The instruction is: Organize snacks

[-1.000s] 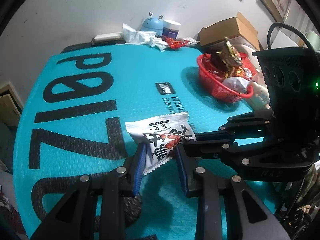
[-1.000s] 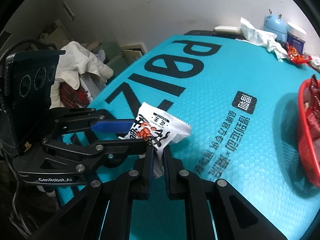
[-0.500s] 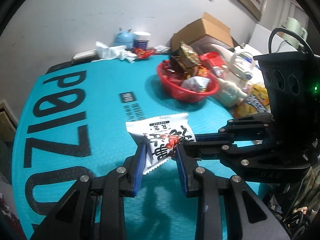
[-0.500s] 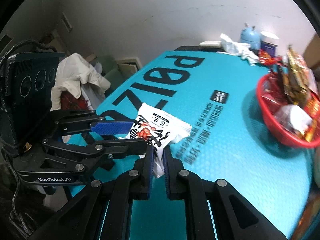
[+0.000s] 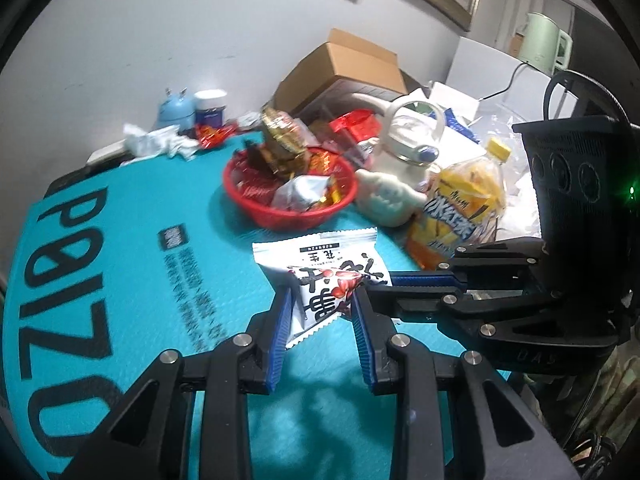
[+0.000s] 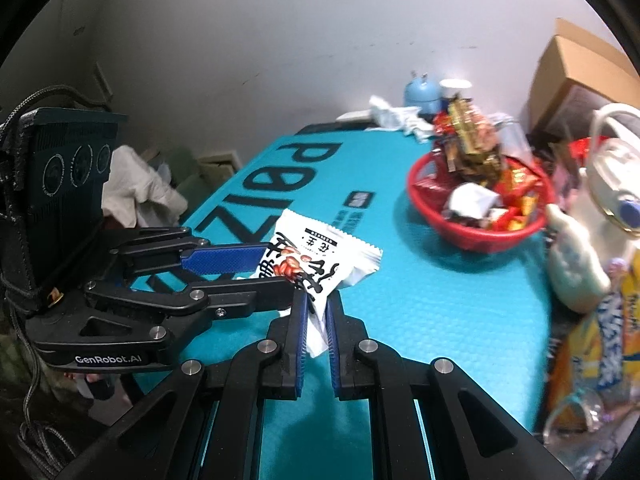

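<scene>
While hovering over mat (image 5: 132,264), pinching packet (image 5: 324,268) with right gripper (image 6: 316,312); left gripper (image 5: 320,316) straddling packet, jaws parted.

Snack packet (image 5: 320,276) sits between both grippers above the mat (image 5: 132,264), off its surface. Left gripper (image 5: 320,316) fingers either side of the packet's near end. Right gripper (image 6: 316,312) comes in from the packet's right side in the left wrist view, fingers closed on its edge. Basket (image 5: 276,216) on the mat beyond the packet, piled with snacks. Right of basket: plush toy (image 5: 388,200), touching or just beside it; jug (image 5: 416,140) behind the toy; bottle (image 5: 468,200) right of the toy. Cardboard box (image 5: 344,68) behind the basket, near the wall. Crumpled tissue (image 5: 156,142) and a small tub (image 5: 210,108) at the mat's far edge, left of the basket.
</scene>
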Demonstrator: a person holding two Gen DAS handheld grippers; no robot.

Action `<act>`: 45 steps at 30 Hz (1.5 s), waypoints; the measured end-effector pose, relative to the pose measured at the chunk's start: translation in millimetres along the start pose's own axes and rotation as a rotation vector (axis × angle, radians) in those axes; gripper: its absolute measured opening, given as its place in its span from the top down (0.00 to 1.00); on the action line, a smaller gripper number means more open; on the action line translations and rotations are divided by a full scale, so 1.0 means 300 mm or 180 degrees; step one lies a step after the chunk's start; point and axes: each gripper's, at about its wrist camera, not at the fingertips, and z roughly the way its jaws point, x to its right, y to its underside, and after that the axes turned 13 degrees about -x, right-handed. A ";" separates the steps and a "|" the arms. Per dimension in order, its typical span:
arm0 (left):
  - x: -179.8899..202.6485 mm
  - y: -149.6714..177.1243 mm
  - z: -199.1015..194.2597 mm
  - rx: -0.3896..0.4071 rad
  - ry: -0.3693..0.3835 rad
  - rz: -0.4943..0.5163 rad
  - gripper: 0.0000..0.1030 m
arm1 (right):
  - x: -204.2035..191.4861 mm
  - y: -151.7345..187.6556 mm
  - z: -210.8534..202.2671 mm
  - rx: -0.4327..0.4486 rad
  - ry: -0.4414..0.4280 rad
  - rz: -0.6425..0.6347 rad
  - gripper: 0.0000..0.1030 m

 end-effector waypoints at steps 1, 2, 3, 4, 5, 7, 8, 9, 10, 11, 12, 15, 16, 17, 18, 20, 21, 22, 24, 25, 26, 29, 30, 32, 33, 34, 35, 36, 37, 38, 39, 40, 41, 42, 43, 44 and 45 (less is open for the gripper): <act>0.011 -0.015 0.003 0.0011 0.0004 0.0027 0.71 | 0.010 0.000 -0.010 0.0025 0.0015 0.0011 0.89; 0.021 -0.030 0.005 0.0025 0.0006 0.0055 0.71 | 0.020 -0.003 -0.020 0.0049 0.0034 0.0020 0.89; 0.027 -0.041 0.006 0.0039 0.0006 0.0075 0.71 | 0.032 -0.008 -0.031 0.0074 0.0061 0.0029 0.89; 0.033 -0.054 0.009 0.0055 0.0006 0.0093 0.71 | 0.040 -0.014 -0.039 0.0093 0.0082 0.0031 0.89; 0.039 -0.070 0.012 0.0071 0.0004 0.0110 0.71 | 0.047 -0.019 -0.047 0.0116 0.0112 0.0028 0.89; 0.046 -0.107 0.019 0.0111 0.0001 0.0149 0.71 | 0.066 -0.038 -0.064 0.0164 0.0178 0.0023 0.89; 0.049 -0.126 0.022 0.0137 0.0001 0.0166 0.71 | 0.078 -0.051 -0.072 0.0192 0.0205 0.0030 0.89; 0.049 -0.149 0.025 0.0175 0.0001 0.0190 0.71 | 0.090 -0.066 -0.079 0.0228 0.0235 0.0037 0.89; 0.049 -0.167 0.030 0.0194 0.0001 0.0205 0.71 | 0.100 -0.077 -0.083 0.0257 0.0260 0.0047 0.89; 0.047 -0.187 0.036 0.0211 0.0003 0.0217 0.71 | 0.111 -0.090 -0.087 0.0282 0.0287 0.0058 0.89; 0.045 -0.203 0.043 0.0224 0.0003 0.0227 0.71 | 0.121 -0.103 -0.088 0.0301 0.0311 0.0067 0.89; 0.035 -0.256 0.067 0.0238 0.0001 0.0263 0.71 | 0.158 -0.145 -0.087 0.0350 0.0407 0.0100 0.89; 0.031 -0.276 0.077 0.0239 0.0004 0.0282 0.71 | 0.164 -0.151 -0.086 0.0360 0.0427 0.0110 0.89; 0.028 -0.290 0.084 0.0240 0.0003 0.0291 0.71 | 0.177 -0.165 -0.082 0.0367 0.0455 0.0126 0.89; 0.025 -0.305 0.093 0.0247 0.0000 0.0303 0.71 | 0.188 -0.175 -0.079 0.0374 0.0474 0.0135 0.89; 0.019 -0.335 0.114 0.0260 -0.0001 0.0326 0.71 | 0.211 -0.197 -0.076 0.0391 0.0518 0.0156 0.89; 0.015 -0.350 0.125 0.0264 0.0002 0.0335 0.71 | 0.227 -0.211 -0.072 0.0401 0.0536 0.0174 0.89; 0.012 -0.364 0.136 0.0264 0.0009 0.0343 0.71 | 0.237 -0.219 -0.069 0.0401 0.0548 0.0190 0.89; 0.002 -0.385 0.155 0.0267 0.0016 0.0349 0.71 | 0.258 -0.237 -0.058 0.0404 0.0600 0.0209 0.89; -0.005 -0.395 0.167 0.0264 0.0032 0.0345 0.71 | 0.266 -0.245 -0.051 0.0409 0.0632 0.0220 0.88; -0.009 -0.402 0.175 0.0258 0.0044 0.0340 0.71 | 0.274 -0.251 -0.043 0.0413 0.0674 0.0241 0.88; -0.027 -0.419 0.218 0.0201 0.0081 0.0299 0.71 | 0.302 -0.265 -0.011 0.0387 0.0769 0.0331 0.86; -0.029 -0.419 0.227 0.0192 0.0102 0.0294 0.71 | 0.312 -0.268 0.001 0.0371 0.0810 0.0377 0.86; -0.035 -0.420 0.246 0.0174 0.0135 0.0280 0.71 | 0.326 -0.273 0.019 0.0350 0.0887 0.0435 0.86; -0.036 -0.418 0.254 0.0179 0.0109 0.0275 0.71 | 0.331 -0.273 0.029 0.0331 0.0925 0.0459 0.86; -0.037 -0.417 0.260 0.0186 0.0088 0.0279 0.71 | 0.338 -0.273 0.040 0.0310 0.0954 0.0490 0.86; -0.040 -0.415 0.270 0.0182 0.0073 0.0278 0.71 | 0.343 -0.272 0.048 0.0291 0.0970 0.0515 0.86; -0.046 -0.414 0.282 0.0166 0.0068 0.0260 0.71 | 0.348 -0.272 0.059 0.0253 0.0994 0.0543 0.86; -0.051 -0.411 0.290 0.0151 0.0066 0.0241 0.71 | 0.350 -0.270 0.066 0.0229 0.1010 0.0550 0.86; -0.057 -0.408 0.303 0.0124 0.0058 0.0216 0.71 | 0.351 -0.269 0.074 0.0199 0.1027 0.0558 0.86; -0.064 -0.405 0.314 0.0092 0.0049 0.0188 0.71 | 0.352 -0.266 0.083 0.0163 0.1042 0.0568 0.86; -0.071 -0.402 0.323 0.0063 0.0048 0.0162 0.71 | 0.351 -0.264 0.087 0.0150 0.1043 0.0569 0.86; -0.076 -0.397 0.326 0.0047 0.0056 0.0139 0.71 | 0.348 -0.261 0.089 0.0138 0.1030 0.0564 0.86; -0.079 -0.391 0.324 0.0048 0.0061 0.0126 0.71 | 0.345 -0.260 0.090 0.0136 0.1021 0.0556 0.86; -0.079 -0.387 0.318 0.0052 0.0051 0.0127 0.71 | 0.337 -0.258 0.085 0.0145 0.1012 0.0539 0.86; -0.076 -0.382 0.310 0.0058 0.0037 0.0140 0.71 | 0.329 -0.256 0.079 0.0152 0.1012 0.0519 0.86; -0.072 -0.377 0.300 0.0067 0.0022 0.0157 0.71 | 0.316 -0.252 0.070 0.0153 0.1036 0.0494 0.86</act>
